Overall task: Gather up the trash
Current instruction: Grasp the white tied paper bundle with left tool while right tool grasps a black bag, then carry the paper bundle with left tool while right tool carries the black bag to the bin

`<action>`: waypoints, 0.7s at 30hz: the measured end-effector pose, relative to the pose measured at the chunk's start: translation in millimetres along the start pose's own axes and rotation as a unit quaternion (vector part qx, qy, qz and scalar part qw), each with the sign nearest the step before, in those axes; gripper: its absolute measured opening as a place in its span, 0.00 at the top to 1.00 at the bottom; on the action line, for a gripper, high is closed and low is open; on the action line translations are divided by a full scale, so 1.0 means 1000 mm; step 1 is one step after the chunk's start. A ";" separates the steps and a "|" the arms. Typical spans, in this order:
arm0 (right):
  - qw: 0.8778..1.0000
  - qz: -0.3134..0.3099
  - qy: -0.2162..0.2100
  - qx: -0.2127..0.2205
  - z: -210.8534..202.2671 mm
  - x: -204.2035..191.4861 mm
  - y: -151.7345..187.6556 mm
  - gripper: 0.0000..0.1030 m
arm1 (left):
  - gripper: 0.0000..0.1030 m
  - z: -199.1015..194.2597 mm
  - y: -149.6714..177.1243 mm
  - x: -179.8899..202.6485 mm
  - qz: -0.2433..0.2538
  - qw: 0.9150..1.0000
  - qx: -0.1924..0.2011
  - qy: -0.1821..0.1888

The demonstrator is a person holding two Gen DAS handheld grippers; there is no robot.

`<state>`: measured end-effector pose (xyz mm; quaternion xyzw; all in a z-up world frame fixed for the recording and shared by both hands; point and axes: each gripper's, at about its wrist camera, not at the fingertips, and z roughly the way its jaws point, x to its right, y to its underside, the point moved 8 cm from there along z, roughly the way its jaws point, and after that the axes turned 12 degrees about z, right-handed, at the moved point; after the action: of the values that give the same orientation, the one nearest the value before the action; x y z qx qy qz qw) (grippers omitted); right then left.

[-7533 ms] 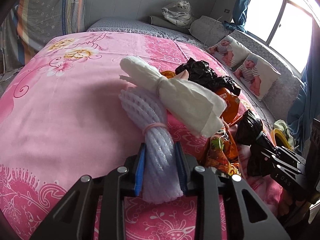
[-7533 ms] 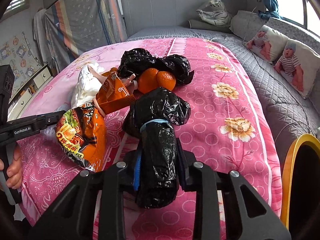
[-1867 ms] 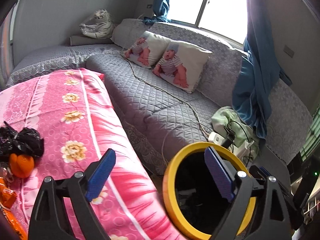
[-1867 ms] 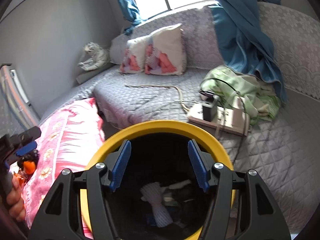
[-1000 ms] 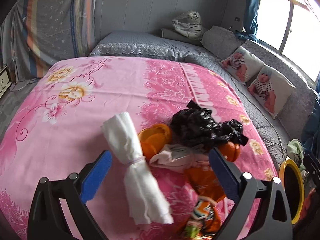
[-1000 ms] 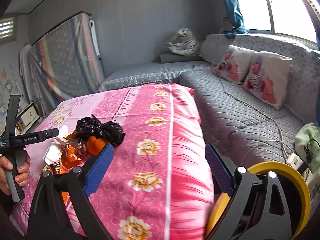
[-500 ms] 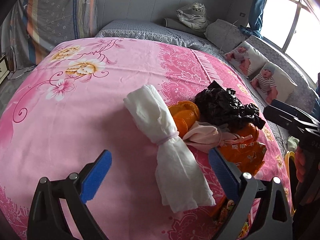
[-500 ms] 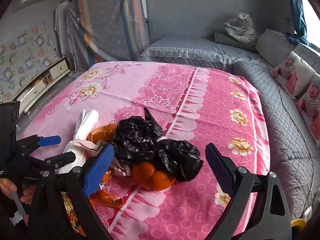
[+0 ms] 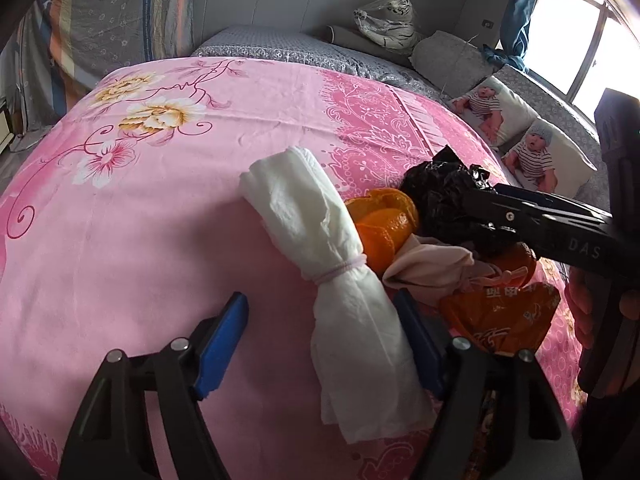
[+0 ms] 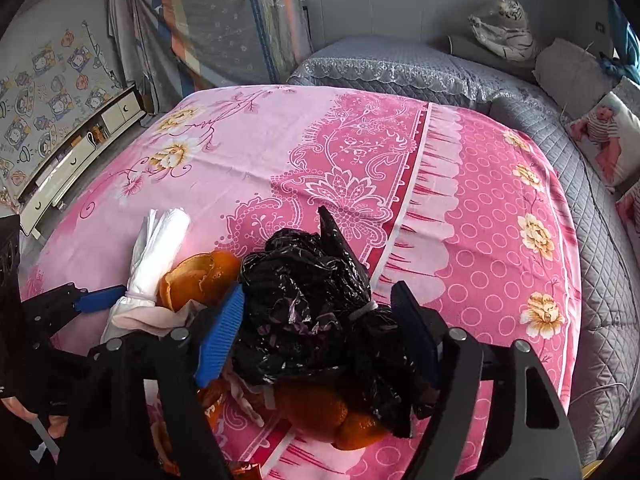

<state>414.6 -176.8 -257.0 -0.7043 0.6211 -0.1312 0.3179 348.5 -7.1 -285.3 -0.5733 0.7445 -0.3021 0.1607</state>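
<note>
A pile of trash lies on the pink bedspread [image 9: 160, 216]. My left gripper [image 9: 324, 340] is open, its jaws on either side of the lower end of a white paper bundle [image 9: 320, 248] tied with a pink band. My right gripper [image 10: 320, 332] is open around a crumpled black plastic bag [image 10: 308, 300], which also shows in the left wrist view [image 9: 444, 196]. Orange peel [image 9: 384, 220], a pale pink rag [image 9: 432, 268] and an orange snack wrapper [image 9: 500, 316] lie between the two. Oranges [image 10: 316, 412] sit under the black bag.
Grey quilted bedding [image 10: 600, 240] with baby-print pillows [image 9: 532, 148] runs along the right. A toy tiger [image 9: 384, 20] sits at the far end. A low white cabinet [image 10: 76, 148] stands at the left. The right gripper's arm [image 9: 560, 224] crosses the left wrist view.
Both grippers have come back from the yellow-rimmed bin to the bed and moved down close over the pile. Their open jaws have narrowed, the left around the white bundle, the right around the black bag.
</note>
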 end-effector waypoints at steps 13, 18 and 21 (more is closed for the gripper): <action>0.999 0.052 0.002 0.012 -0.007 0.021 -0.002 0.77 | 0.70 -0.002 -0.001 0.005 0.000 1.000 -0.002 0.019; 0.999 0.049 -0.005 0.019 -0.022 0.019 0.001 0.82 | 0.73 -0.017 -0.005 0.003 0.000 1.000 0.012 0.011; 0.999 0.046 -0.004 0.020 -0.027 0.019 0.007 0.83 | 0.74 -0.029 -0.007 0.002 0.000 1.000 0.023 0.007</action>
<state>396.9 -202.7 -244.3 -0.6694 0.6485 -0.1259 0.3398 336.1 -2.0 -258.4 -0.5669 0.7386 -0.3234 0.1688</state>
